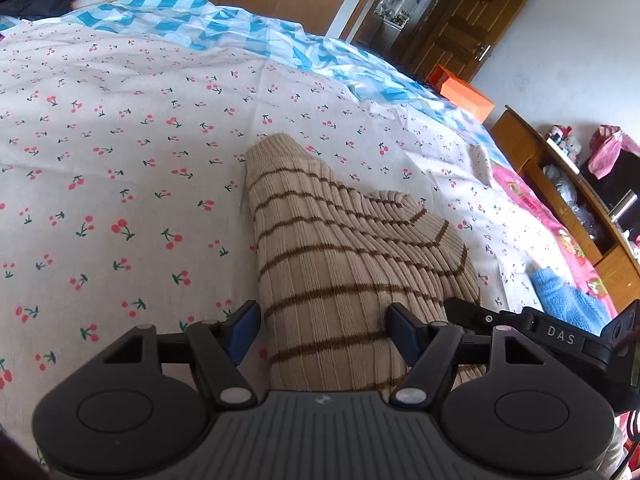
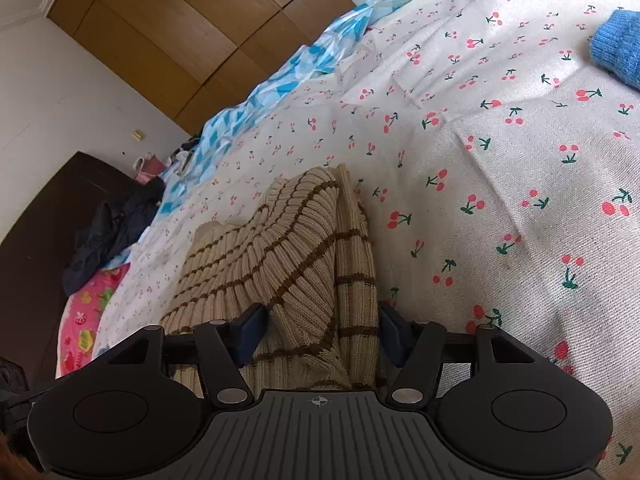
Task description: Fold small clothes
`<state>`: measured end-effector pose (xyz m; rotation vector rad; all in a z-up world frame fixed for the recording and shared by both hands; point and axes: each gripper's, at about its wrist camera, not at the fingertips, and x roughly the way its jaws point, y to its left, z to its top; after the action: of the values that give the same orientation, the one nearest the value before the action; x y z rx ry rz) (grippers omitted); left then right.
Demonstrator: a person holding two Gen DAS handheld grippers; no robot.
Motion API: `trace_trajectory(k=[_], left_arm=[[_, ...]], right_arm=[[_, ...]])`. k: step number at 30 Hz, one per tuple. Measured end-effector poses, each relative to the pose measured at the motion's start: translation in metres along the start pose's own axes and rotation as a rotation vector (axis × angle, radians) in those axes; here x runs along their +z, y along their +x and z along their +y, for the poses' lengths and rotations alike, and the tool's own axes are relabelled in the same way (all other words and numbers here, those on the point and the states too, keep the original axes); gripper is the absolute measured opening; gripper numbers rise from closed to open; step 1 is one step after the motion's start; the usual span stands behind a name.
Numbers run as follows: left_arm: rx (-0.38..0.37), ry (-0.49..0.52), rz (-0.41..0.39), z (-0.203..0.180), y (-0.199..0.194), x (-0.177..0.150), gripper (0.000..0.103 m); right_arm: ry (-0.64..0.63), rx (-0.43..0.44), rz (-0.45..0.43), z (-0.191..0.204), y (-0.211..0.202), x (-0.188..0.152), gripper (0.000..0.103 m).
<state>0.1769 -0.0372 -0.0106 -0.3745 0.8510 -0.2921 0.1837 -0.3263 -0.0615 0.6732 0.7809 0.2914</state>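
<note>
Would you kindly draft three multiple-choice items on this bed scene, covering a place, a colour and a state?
1. Where does the striped sweater lie?
A. on the cherry-print sheet
B. on the floor
C. in a drawer

2. What colour are its stripes?
A. red
B. brown
C. green

3. How do the jaws of the left gripper stand?
A. pressed shut on the knit
B. apart, with the knit between them
C. shut on nothing

Answers: 1 A, cherry-print fabric surrounds it; 2 B, brown lines cross beige ribbing; 3 B, gaps show beside both pads.
</note>
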Motion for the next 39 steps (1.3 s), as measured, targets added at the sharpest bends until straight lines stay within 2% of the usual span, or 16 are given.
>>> trace_trajectory(k=[7,11,16,20,23,25,26,29,30,32,34,36,38,39], left_arm=[[-0.038,-0.030,0.015,0.008,0.010,0.003,0.076],[-0.064,-0.074,0.028,0.015,0.019,-0.001,0.083],[-0.077,-0.026,0.039,0.004,0.025,0.005,0.084],[-0.086,0.008,0.066,0.001,0.039,0.006,0.097],[-0.072,0.008,0.062,-0.001,0.048,0.006,0.098],[-0.062,0.023,0.057,-0.006,0.043,0.007,0.089],[-0.071,0.022,0.057,-0.005,0.038,0.008,0.076],[-0.100,-0.017,0.052,0.002,0.020,0.012,0.054],[-0.114,-0.033,0.051,0.005,0.014,0.013,0.050],[-0.128,-0.043,0.049,0.008,-0.001,0.013,0.049],[-0.109,-0.012,0.043,0.006,-0.017,0.011,0.049],[-0.064,0.030,0.035,0.006,-0.029,0.007,0.049],[-0.007,0.044,0.065,0.011,-0.024,0.003,0.051],[0.016,0.045,0.084,0.014,-0.017,0.001,0.054]], right_arm=[[-0.024,-0.009,-0.011,-0.003,-0.009,0.003,0.059],[-0.020,-0.007,0.014,-0.002,0.002,0.003,0.061],[0.047,0.073,0.047,-0.012,0.002,0.005,0.062],[0.064,0.088,0.071,-0.013,0.013,0.005,0.061],[0.081,0.084,0.079,-0.012,0.020,0.005,0.053],[0.115,0.111,0.090,-0.014,0.018,0.006,0.043],[0.133,0.128,0.094,-0.014,0.017,0.004,0.040],[0.166,0.180,0.100,-0.010,0.014,0.001,0.037],[0.184,0.216,0.107,-0.008,0.013,-0.001,0.037],[0.208,0.288,0.130,-0.001,0.012,-0.006,0.036],[0.193,0.315,0.155,0.010,0.012,-0.014,0.036],[0.181,0.266,0.181,0.013,0.017,-0.018,0.035],[0.196,0.176,0.191,0.004,0.020,-0.016,0.035],[0.208,0.159,0.189,-0.001,0.020,-0.014,0.034]])
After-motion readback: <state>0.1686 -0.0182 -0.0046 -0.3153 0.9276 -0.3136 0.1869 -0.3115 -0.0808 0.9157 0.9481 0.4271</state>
